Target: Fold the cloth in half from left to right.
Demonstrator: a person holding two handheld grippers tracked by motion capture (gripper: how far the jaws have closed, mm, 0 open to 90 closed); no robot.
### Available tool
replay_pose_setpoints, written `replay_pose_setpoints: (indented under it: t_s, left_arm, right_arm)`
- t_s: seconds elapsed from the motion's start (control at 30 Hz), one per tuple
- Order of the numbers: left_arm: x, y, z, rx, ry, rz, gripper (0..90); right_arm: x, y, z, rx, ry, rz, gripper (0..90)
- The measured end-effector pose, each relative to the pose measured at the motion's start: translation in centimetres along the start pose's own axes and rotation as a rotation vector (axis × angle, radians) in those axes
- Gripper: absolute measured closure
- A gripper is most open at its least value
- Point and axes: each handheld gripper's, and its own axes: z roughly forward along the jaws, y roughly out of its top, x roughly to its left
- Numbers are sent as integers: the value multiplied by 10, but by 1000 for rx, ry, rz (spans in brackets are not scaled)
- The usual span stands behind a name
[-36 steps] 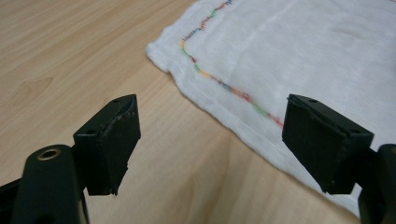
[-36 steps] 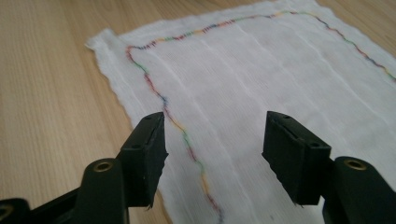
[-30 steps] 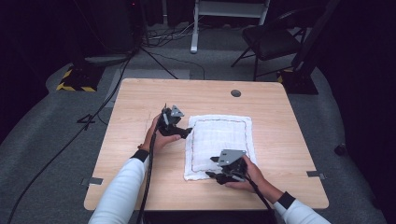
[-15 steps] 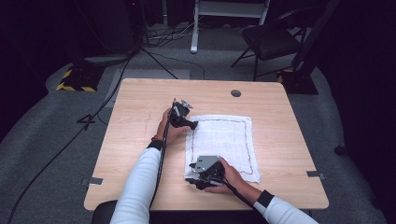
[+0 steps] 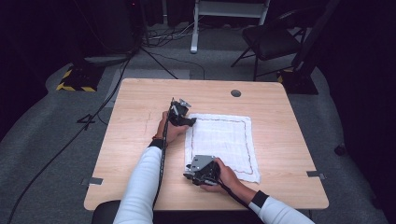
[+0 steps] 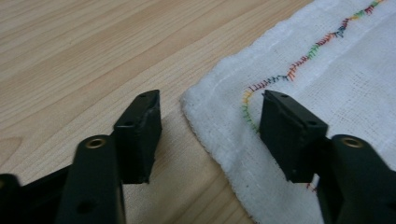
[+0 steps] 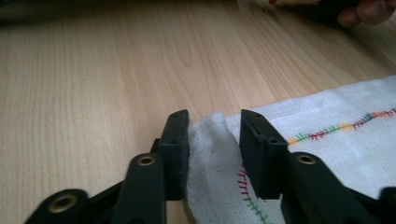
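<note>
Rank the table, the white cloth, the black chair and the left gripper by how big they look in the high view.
1. table
2. white cloth
3. black chair, though it stands farther from the camera, so its rank against the cloth is unsure
4. left gripper

White stitched-edge cloth [image 5: 223,142] lies flat on the light wooden table [image 5: 140,121], right of centre; black chair [image 5: 271,42] stands behind.

A light wooden table [image 5: 140,154] carries a white cloth [image 5: 224,140] with coloured stitching, spread flat right of centre.
</note>
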Motion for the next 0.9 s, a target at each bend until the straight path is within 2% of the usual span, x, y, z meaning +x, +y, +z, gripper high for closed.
replay_pose_setpoints:
  t_s: [0.03, 0.1, 0.13, 0.17, 0.2, 0.23, 0.3, 0.43, 0.57, 0.73, 0.8, 0.9]
  left_arm:
    - [0, 0, 0, 0, 0, 0, 548]
    - [1, -1, -1, -5, -21, 5, 577]
    - [2, -1, -2, -5, -33, 5, 681]
    - [3, -2, -2, -12, -59, -4, 723]
    - [3, -2, -2, -12, -59, -4, 755]
    - [5, -4, -3, -13, -86, -9, 794]
    - [6, -5, -4, -15, -92, -10, 828]
    - [6, -6, -7, -12, -86, -9, 849]
    - [8, -8, -13, 5, -76, 12, 859]
    - [14, -13, -32, 3, -51, 33, 862]
    - [17, -14, -39, -5, -55, 31, 863]
    - [20, -15, -47, -9, -37, 28, 864]
  right_arm:
    - [0, 0, 0, 0, 0, 0, 667]
    - [0, 0, 1, 2, -25, 3, 717]
    - [-1, 0, 1, 7, -39, 3, 772]
    - [-1, 0, 1, 10, -48, 6, 792]
    - [-1, 0, 1, 10, -48, 6, 792]
    - [-2, 0, 1, 14, -46, 11, 816]
    - [-3, 0, 1, 15, -48, 13, 829]
    - [-3, 3, 1, 15, -47, 8, 844]
    - [-2, 8, -1, 2, -42, -2, 847]
    - [0, 14, -3, -17, -47, -13, 849]
    - [1, 17, -3, -18, -44, -16, 849]
    - [3, 21, -1, -25, -41, -22, 850]
